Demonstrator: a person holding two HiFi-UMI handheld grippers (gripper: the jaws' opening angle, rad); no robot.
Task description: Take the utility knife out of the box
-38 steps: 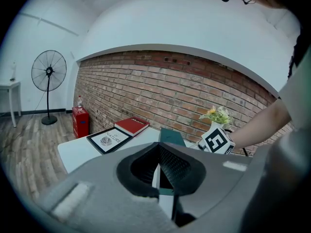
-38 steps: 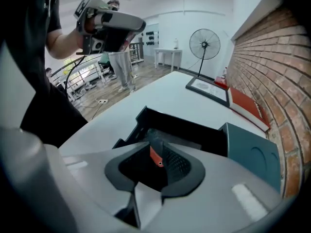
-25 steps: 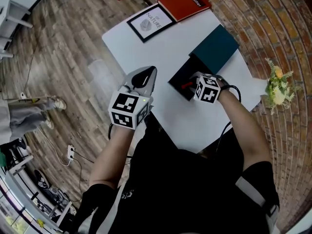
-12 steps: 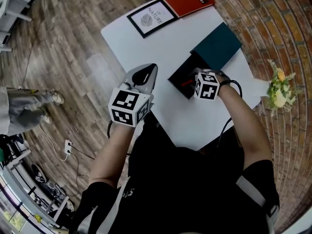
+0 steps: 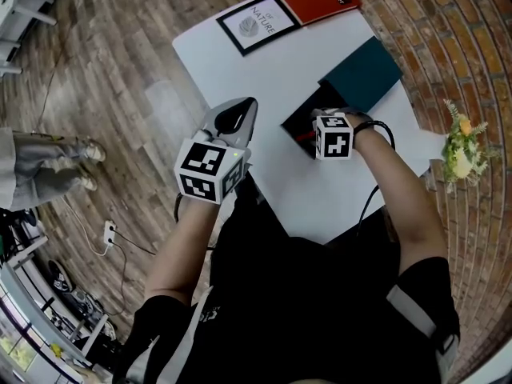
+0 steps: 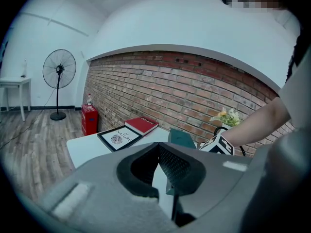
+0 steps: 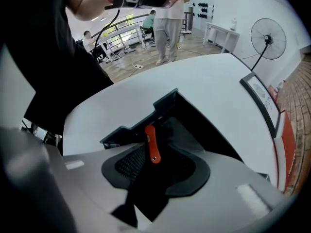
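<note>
Utility knife in open box, on table

Slim orange-red utility knife point(image 7: 151, 143), a small round hole near one end of its handle, lying flat inside the shallow black rectangular box point(image 5: 296, 120), and showing as a red sliver in the head view (blade not discernible). The box stands open and upright on the white tabletop point(image 5: 264, 78), set diagonally to the table's edges, its dark interior exposed. The dark teal flat rectangular lid point(image 5: 364, 74) lies just beside the box's far side; whether the two are joined cannot be told.
</note>
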